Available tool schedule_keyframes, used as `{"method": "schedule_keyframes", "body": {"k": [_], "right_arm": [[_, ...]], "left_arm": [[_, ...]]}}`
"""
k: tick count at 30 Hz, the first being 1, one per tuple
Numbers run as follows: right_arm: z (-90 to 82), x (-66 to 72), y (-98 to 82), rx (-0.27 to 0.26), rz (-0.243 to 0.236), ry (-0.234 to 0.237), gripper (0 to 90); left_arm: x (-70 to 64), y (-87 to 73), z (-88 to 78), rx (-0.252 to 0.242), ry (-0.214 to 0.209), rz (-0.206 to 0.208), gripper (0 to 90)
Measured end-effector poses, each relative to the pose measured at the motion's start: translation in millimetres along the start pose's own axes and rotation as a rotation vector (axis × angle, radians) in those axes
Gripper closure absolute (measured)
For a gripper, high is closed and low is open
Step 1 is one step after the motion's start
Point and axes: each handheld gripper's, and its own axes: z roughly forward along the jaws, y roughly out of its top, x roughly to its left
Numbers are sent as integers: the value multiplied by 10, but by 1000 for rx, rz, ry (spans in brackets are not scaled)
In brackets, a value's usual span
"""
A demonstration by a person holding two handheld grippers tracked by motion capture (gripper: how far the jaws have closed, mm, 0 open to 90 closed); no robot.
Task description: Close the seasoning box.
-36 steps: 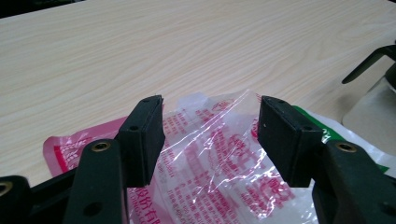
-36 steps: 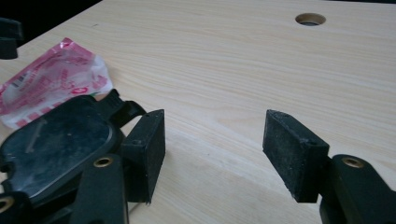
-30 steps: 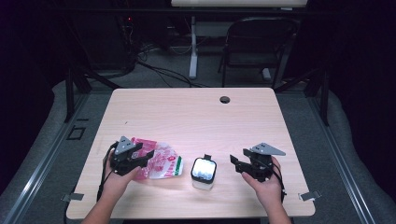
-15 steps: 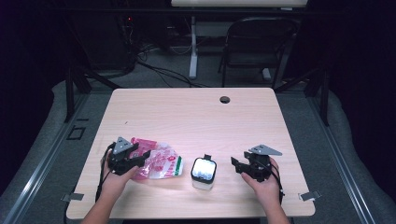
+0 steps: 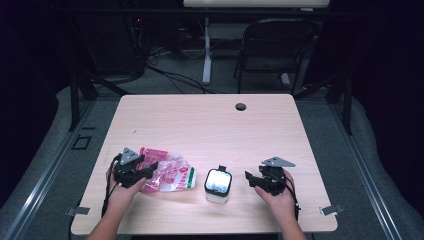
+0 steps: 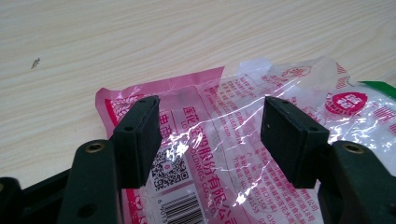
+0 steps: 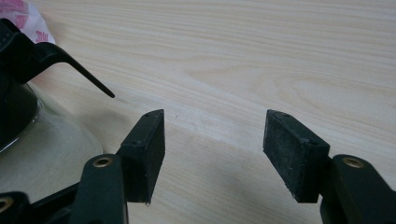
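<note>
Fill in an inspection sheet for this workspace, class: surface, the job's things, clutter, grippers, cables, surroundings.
Surface: light wooden table, with a round hole near its far edge.
Job's things: pink and clear plastic bag lying flat at the near left; a clear container with a black lid beside it.
Clutter: nothing seen.
Grippers: left gripper has just been opening its jaws, which stand wide over the bag without pressing it; right gripper open over bare wood, the container to its side.
Cables: one trails from each gripper; more lie on the floor beyond the table.
Surroundings: dark room, a folding chair behind the table.
</note>
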Motion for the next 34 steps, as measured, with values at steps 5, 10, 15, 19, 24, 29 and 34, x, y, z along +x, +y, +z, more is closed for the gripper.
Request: {"method": "schedule_keyframes", "body": {"k": [5,10,15,19,24,29,34], "right_arm": [[28,30,-6,7,-6,9,387],[39,47,-6,10,-13,20,385],[38,33,-7,13,1,18,385],[41,31,-8,15,0,18,385],[38,25,-5,15,0,20,384],[34,14,-2,7,6,19,384],[21,5,3,-2,14,20,380]], "left_arm": [[7,-19,20,9,0,-3,384],[13,-34,38,13,1,-6,382],[13,-37,40,14,0,-9,379],[14,-39,43,14,2,-13,378],[21,-38,38,13,1,-11,378],[30,-35,31,8,1,-19,378],[59,-35,23,-1,-2,-35,376]]}}
